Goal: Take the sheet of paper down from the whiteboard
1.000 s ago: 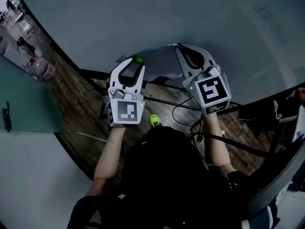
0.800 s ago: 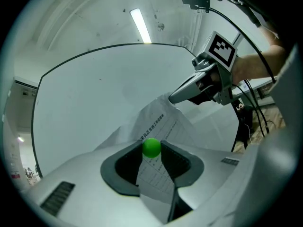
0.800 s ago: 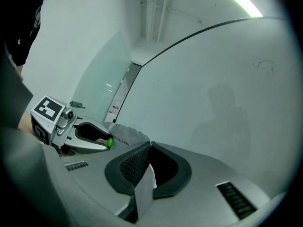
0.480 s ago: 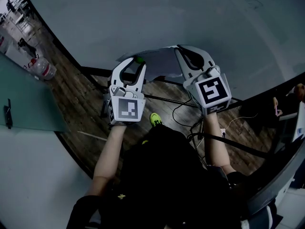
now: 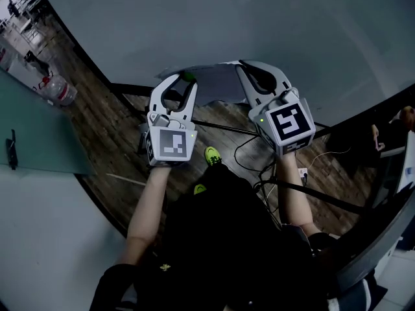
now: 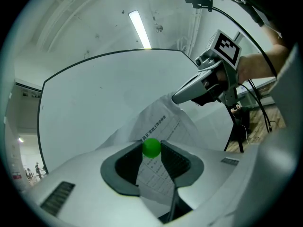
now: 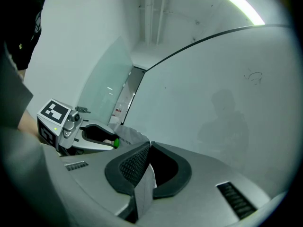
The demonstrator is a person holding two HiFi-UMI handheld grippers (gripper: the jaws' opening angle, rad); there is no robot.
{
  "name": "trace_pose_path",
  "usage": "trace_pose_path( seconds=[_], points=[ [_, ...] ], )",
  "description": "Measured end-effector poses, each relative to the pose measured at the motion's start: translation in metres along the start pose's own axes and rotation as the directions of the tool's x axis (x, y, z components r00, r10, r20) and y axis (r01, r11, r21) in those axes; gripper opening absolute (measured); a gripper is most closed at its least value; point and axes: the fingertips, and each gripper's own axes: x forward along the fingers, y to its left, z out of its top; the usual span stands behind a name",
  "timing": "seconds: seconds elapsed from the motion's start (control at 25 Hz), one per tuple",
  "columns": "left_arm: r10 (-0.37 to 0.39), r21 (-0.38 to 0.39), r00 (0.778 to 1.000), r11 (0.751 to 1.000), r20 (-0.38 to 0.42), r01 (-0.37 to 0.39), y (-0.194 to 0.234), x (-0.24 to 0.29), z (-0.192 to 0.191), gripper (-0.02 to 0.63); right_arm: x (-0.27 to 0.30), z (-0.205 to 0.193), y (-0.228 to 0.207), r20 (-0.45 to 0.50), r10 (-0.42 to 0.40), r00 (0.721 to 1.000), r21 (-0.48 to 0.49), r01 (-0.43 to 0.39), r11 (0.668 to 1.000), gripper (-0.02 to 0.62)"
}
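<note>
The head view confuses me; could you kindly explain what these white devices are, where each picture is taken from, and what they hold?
A person holds a grasping tool in each hand; the marker cubes are part of them. The head view comes from a camera on the person's head, looking down at the whiteboard and wooden floor. The other two pictures come from a camera on each tool, looking along its jaws. The left tool pinches a small green ball, with the sheet of paper running between its jaws. The right tool is closed on another part of the sheet.
</note>
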Motion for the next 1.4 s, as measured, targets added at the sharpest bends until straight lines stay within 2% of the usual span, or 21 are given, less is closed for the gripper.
trace_pose_path(
  seconds=[0.44,0.88,1.4],
  points=[
    [-0.017,-0.009,1.0,1.0,0.01,0.017,-0.011,-0.025,0.005,0.135,-0.022,0.004,0.027,0.006,0.011,1.0,0.023,-0.011,1.0,0.017],
    [-0.028,-0.025,0.999,0.999,0.021,0.029,-0.016,-0.035,0.012,0.135,-0.036,0.002,0.034,0.001,0.026,1.0,0.064,-0.026,0.998,0.017],
    [-0.01,-0.01,1.0,1.0,-0.03,0.009,-0.051,-0.046,0.025,0.135,-0.075,-0.009,0.034,0.021,0.084,0.996,0.114,-0.086,0.99,0.017]
  ],
)
